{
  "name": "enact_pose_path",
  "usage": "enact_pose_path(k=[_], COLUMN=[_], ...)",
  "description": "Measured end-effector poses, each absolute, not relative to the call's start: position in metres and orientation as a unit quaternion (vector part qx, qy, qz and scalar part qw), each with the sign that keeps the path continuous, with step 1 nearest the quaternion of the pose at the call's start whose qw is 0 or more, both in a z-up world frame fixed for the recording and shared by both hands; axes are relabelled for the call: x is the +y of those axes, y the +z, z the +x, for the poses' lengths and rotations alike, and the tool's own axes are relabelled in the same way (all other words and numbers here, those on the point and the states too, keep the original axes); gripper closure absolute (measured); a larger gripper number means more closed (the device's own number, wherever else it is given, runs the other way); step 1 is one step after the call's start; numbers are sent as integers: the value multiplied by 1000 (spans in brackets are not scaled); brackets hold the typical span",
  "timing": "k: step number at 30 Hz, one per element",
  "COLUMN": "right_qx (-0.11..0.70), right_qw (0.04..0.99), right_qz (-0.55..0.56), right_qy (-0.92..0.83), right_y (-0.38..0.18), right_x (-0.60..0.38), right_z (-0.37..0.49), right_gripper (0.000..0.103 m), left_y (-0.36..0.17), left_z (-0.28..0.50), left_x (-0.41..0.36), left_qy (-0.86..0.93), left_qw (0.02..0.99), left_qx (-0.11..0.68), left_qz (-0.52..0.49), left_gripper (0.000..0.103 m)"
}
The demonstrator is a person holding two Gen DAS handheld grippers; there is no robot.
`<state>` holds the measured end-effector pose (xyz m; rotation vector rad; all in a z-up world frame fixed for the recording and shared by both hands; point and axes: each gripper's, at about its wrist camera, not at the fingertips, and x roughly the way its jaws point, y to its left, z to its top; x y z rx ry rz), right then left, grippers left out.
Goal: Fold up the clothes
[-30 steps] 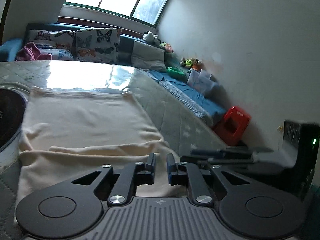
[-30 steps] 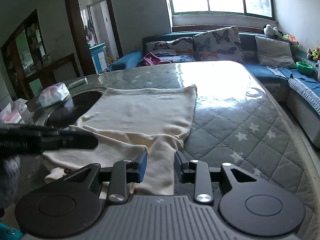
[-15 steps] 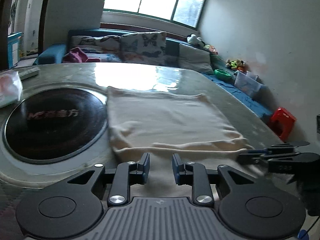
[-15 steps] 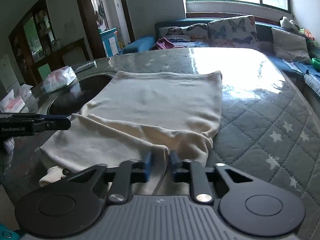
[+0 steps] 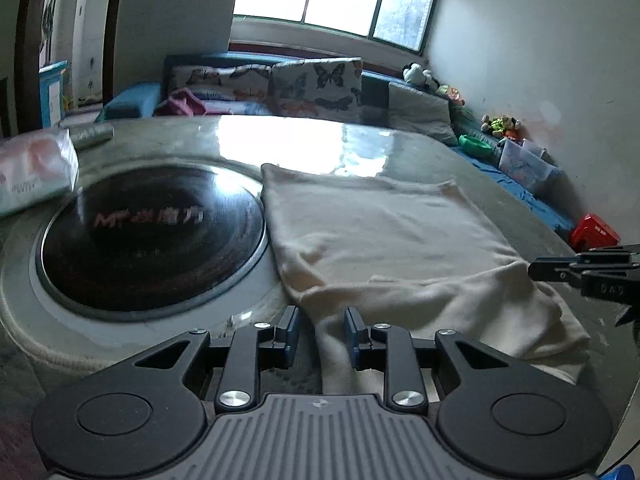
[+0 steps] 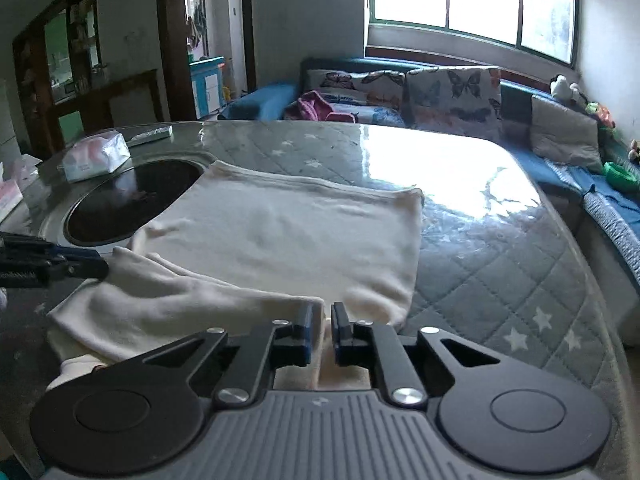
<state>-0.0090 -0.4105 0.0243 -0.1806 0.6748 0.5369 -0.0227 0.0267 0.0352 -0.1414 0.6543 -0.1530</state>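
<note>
A cream garment [image 5: 384, 240] lies flat on the glass-topped table, its near edge folded over in a thick band. It also shows in the right wrist view [image 6: 280, 240]. My left gripper [image 5: 322, 332] is open, its jaws on either side of the garment's near left edge. My right gripper [image 6: 321, 330] is shut on the garment's near right edge, with cloth pinched between its jaws. Each gripper's tips show in the other's view, the right gripper [image 5: 580, 276] at the right and the left gripper [image 6: 60, 264] at the left.
A round black hotplate [image 5: 152, 236] is set into the table [image 6: 500, 240] left of the garment. Tissue packs [image 6: 96, 156] lie at the far left. A sofa with butterfly cushions [image 6: 448, 92] stands behind, and a red stool [image 5: 596, 232] is on the floor at the right.
My left gripper has swung left to the garment's near left edge and opened wider. My right gripper has closed on the garment's near right edge.
</note>
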Motion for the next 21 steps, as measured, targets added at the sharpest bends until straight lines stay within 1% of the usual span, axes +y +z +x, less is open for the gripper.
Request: enact_pose_path(k=[4,7,10,12,14,16,19,21], right_qx=[307,313,321,326,329,326,323,323], right_qw=[907,897,890,887,887,887,888,888], right_qz=[-85,-90,-102,-112,-115,-116,-116,-114], right_qy=[276,298,308,306,304,304,305,307], right_y=[31,26,15,8,5,8,12,13], right_x=[-411,-401,-391,-387,-388,-390,-395,-399], right_z=[-14,-11,-8,-3,-1,-4,-10,-15], right_gripper=[92,87,84,79,78,77,72,72], left_y=[45,44,37,31,26,24,26,30], left_z=[-21,-12,0,6,11,13,13,10], left_x=[15,0,-9,-12,-12,-10,-9,-9], left_qy=[-104,-128,-137,-128,-116,-117,-110,-105], left_qw=[946,943,939,941,942,942,943,945], left_qx=[302,305,313,314,316,316,313,309], left_qz=[-53,-37,-24,-9,4,4,8,3], left_gripper=[76,76,76,76,74,74,74,75])
